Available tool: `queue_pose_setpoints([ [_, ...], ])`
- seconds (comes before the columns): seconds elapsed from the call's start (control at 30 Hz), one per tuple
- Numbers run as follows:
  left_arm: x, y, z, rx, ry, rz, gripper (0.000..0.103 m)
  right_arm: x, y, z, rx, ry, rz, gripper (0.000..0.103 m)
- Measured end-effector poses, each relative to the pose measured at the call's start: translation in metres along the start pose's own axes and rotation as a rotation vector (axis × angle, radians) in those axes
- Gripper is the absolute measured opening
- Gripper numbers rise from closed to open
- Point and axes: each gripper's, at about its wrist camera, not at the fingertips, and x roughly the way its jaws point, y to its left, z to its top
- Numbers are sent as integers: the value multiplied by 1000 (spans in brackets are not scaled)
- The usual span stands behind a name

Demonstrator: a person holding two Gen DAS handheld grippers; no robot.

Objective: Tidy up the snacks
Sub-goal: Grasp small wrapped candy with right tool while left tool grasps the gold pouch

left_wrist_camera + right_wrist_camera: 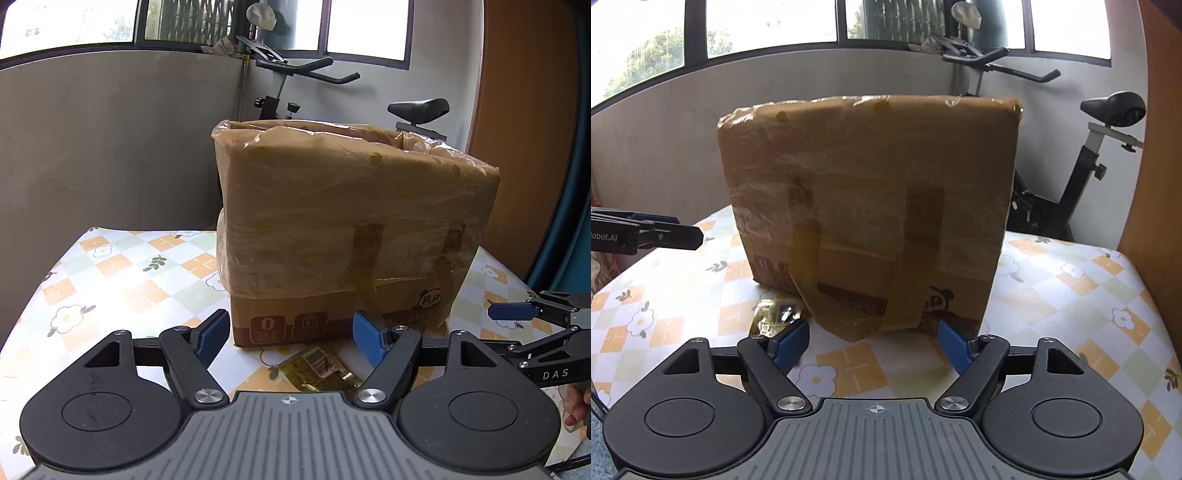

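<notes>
Jaws: left gripper (pixel 290 338) and right gripper (pixel 874 345) wide apart, empty | ahead: plastic-lined cardboard box (pixel 354 229) | between left jaws: snack packet (pixel 321 367) | table (pixel 122 280): floral checked cloth | behind: exercise bike (pixel 1082 155), windows (pixel 768 26)

We see a cardboard box (pixel 354 236) wrapped in thin glossy, wrinkled plastic film, with brown tape strips. The snack packet (pixel 321 367) is shiny gold foil-like plastic. The tablecloth (pixel 122 280) looks smooth with a slight sheen. Left gripper (pixel 291 336): matt black plastic, textured blue pads (pixel 367 341), bright metal pivot screws.
</notes>
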Motion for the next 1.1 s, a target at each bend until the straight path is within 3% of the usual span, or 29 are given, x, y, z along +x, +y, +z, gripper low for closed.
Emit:
queue_pose_setpoints([
  [0.6, 8, 9, -26, -18, 39, -8, 76, 7, -3, -36, 40, 84, 15, 72],
  [0.77, 8, 8, -31, -21, 42, -12, 76, 9, 12, -42, 8, 124, 81, 62],
  [1.0, 11, 8, -38, -14, 59, -22, 76, 20, 27, -44, 39, 191, 128, 60],
  [1.1, 11, 9, -39, -24, 62, -21, 76, 29, 26, -41, 64, 197, 127, 51],
])
